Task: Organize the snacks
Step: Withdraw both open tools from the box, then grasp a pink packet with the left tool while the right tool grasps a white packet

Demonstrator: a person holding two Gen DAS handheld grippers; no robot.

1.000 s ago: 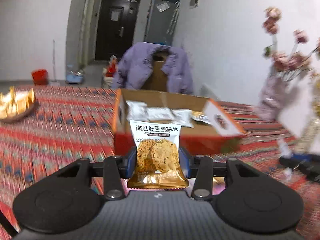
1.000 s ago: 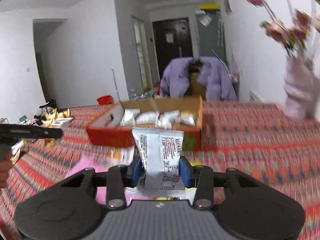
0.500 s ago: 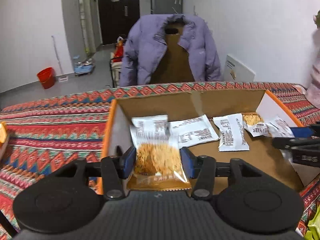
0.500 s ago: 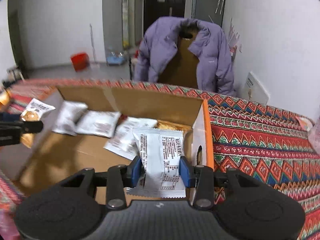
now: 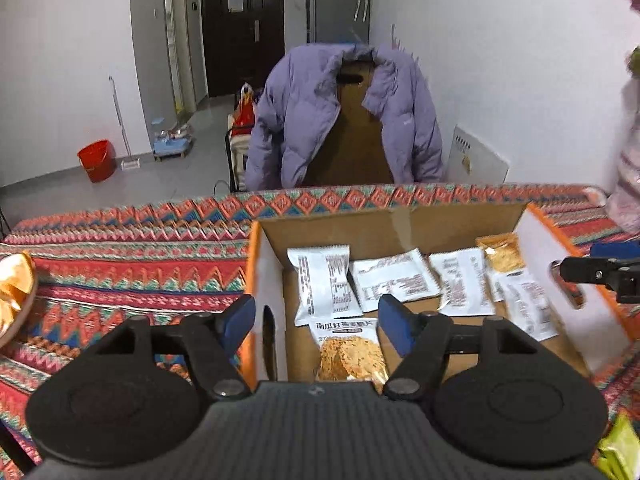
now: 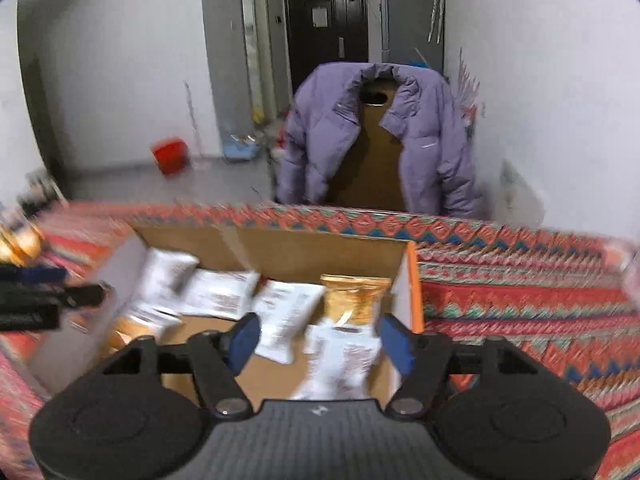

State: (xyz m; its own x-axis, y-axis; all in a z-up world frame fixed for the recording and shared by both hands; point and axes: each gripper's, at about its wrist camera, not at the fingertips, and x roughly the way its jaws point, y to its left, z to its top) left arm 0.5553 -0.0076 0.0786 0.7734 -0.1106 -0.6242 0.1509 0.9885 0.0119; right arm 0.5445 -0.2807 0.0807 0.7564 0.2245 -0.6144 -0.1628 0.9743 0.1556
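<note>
Desk under patterned red cloth point(image 5: 140, 264); purple jacket point(image 5: 344, 116) on chair behind, red bucket point(image 5: 96, 160) on floor. Both tools over open cardboard box point(image 5: 400, 222). Left tool point(image 5: 316, 318) opening, oat crisp packet point(image 5: 348, 350) loose between jaws, lying in box. Right tool point(image 6: 318, 338) opening, white packet point(image 6: 340, 360) blurred between jaws, untouched.

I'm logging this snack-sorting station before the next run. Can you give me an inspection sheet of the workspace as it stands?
Surface: table under a patterned red tablecloth.
Job's things: open cardboard box on the cloth, several snack packets lying flat inside; an oat crisp packet below the left gripper, a white packet below the right.
Clutter: a dish of gold-wrapped sweets at the left edge; a green packet at lower right.
Grippers: left gripper and right gripper over the box, jaws opening, pads clear of the packets.
Cables: nothing seen.
Surroundings: purple jacket on a chair, red bucket, dark door.
</note>
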